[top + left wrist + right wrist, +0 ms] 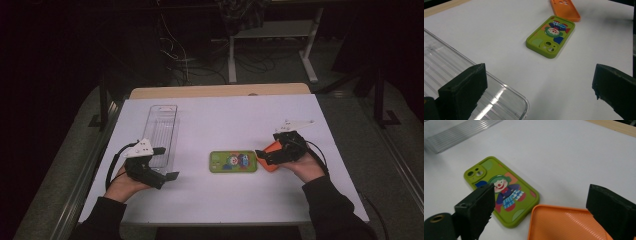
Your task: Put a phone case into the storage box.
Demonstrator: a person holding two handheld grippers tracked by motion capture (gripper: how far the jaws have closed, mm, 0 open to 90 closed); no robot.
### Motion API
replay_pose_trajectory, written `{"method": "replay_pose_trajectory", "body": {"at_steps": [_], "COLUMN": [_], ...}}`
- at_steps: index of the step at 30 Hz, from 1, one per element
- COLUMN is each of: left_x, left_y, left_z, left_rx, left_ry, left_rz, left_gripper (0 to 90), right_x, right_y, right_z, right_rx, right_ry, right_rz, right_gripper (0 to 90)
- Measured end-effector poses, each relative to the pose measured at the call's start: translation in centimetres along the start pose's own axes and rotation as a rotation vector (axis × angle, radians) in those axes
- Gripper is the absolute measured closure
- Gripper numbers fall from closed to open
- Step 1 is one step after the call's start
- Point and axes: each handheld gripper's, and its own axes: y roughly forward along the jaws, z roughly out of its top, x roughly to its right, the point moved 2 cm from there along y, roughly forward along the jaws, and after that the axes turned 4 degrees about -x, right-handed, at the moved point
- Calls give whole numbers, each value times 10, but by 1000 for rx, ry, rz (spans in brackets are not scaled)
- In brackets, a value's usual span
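**Both grippers hovering by the green case**

I am holding my right gripper (263,156) wide open over the orange phone case (569,225), just right of the green phone case (233,161). My left gripper (166,163), also gaping, is hovering left of it, over the clear tray (161,131).

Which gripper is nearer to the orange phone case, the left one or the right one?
Right. The right gripper hovers open directly over the orange phone case. The left gripper is far across the table, open at the clear tray, beyond the green phone case.
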Motion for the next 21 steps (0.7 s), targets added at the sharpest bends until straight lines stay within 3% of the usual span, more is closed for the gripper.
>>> {"method": "replay_pose_trajectory", "body": {"at_steps": [10, 11, 21], "left_x": [-2, -1, -3], "left_y": [0, 1, 2], "left_z": [-1, 0, 0], "left_rx": [-13, 4, 6], "left_ry": [7, -11, -6], "left_rz": [7, 4, 5], "left_gripper": [0, 0, 0], "right_x": [14, 15, 21], "right_y": [20, 24, 52], "right_z": [22, 23, 26], "right_rx": [-38, -52, -112], "right_ry": [42, 40, 70], "right_rz": [4, -3, -8], "right_gripper": [212, 230, 459]}}
